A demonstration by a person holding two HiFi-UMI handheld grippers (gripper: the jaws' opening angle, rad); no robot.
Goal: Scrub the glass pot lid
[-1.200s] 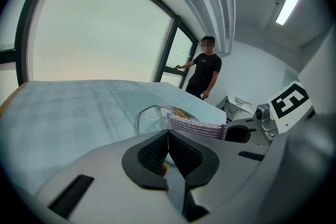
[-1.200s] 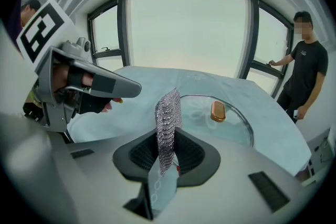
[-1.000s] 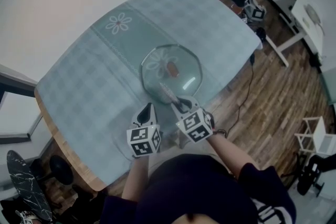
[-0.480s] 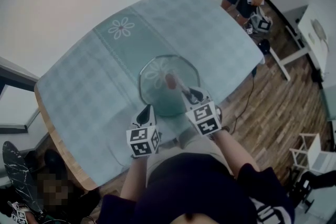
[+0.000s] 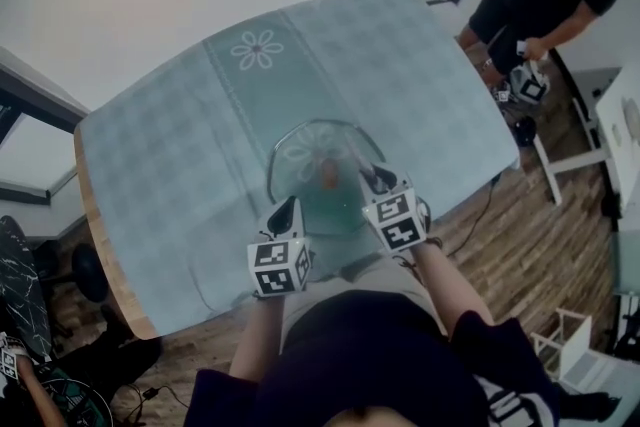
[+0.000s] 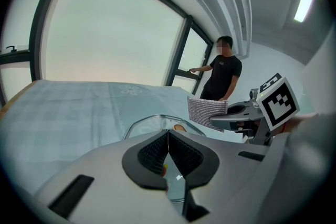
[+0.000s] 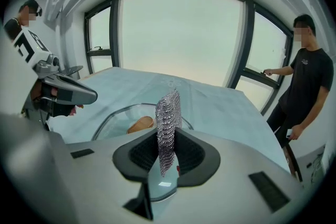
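Your right hand-held gripper (image 7: 167,132) pinches a mesh scrubber (image 7: 168,110) over the glass pot lid (image 5: 315,185); your left hand-held gripper (image 6: 168,135) has its jaws pressed together.

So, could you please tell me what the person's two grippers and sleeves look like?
The left gripper and the right gripper each have a light grey body, black ridged pads and a white cube printed with black square markers. The person wears a dark top that leaves the forearms bare.
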